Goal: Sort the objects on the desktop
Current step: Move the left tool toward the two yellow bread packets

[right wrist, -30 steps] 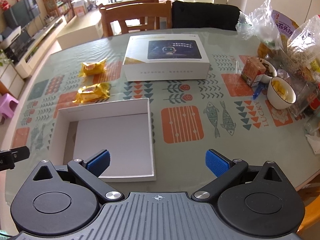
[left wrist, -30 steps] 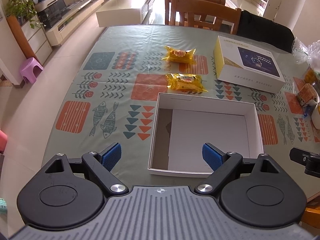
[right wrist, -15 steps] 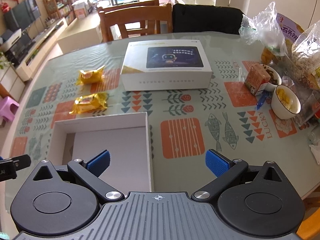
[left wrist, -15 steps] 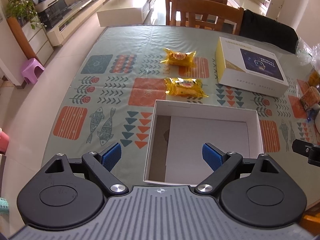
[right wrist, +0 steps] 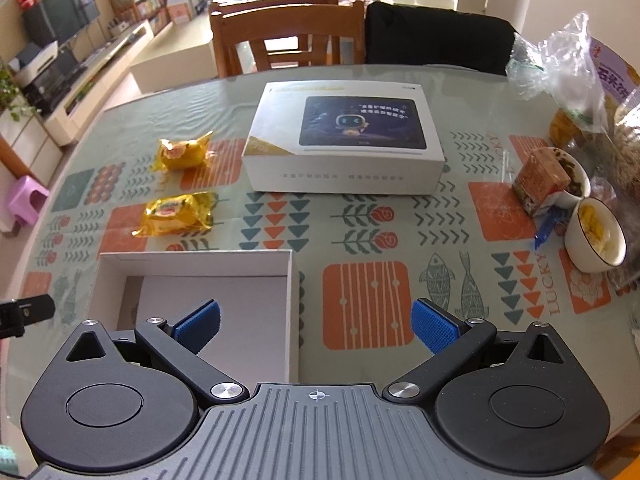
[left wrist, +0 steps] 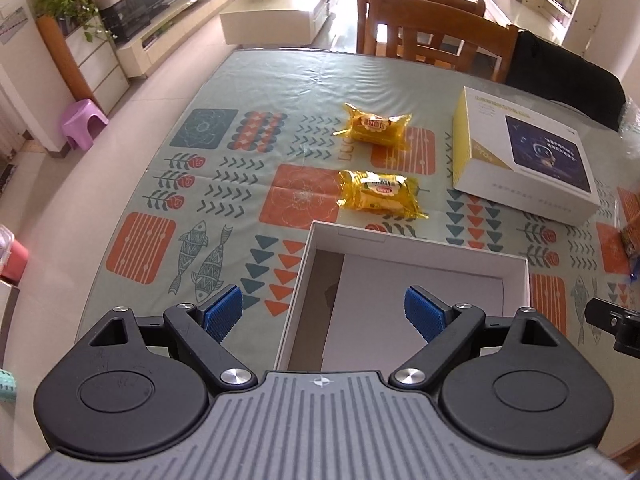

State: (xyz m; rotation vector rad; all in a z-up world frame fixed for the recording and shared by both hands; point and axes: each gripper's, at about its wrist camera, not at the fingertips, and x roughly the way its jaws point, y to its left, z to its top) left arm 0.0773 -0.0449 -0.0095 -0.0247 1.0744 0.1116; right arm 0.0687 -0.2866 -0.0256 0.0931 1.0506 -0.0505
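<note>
An open white box (left wrist: 516, 276) (right wrist: 294, 292) lies empty on the patterned tablecloth near the front edge. Just beyond it is a yellow snack packet (left wrist: 378, 196) (right wrist: 176, 214), and a second yellow packet (left wrist: 376, 128) (right wrist: 182, 154) lies farther back. A closed white product box (left wrist: 524, 160) (right wrist: 344, 140) with a robot picture sits behind to the right. My left gripper (left wrist: 324, 314) is open over the white box's left wall, holding nothing. My right gripper (right wrist: 316, 324) is open over that box's right wall, also holding nothing.
At the right stand a small brown carton (right wrist: 540, 182), a white bowl (right wrist: 596, 240) of yellow food, another bowl (right wrist: 574, 178) and plastic bags (right wrist: 568, 68). Wooden chairs (left wrist: 436, 44) (right wrist: 288, 36) and a black one (right wrist: 436, 42) line the far side. The table's left edge (left wrist: 132, 216) drops to the floor.
Both grippers have risen and tilted forward, so the white box has slid lower in each view and the packets sit nearer the centre. Jaws stayed open; no object moved.
</note>
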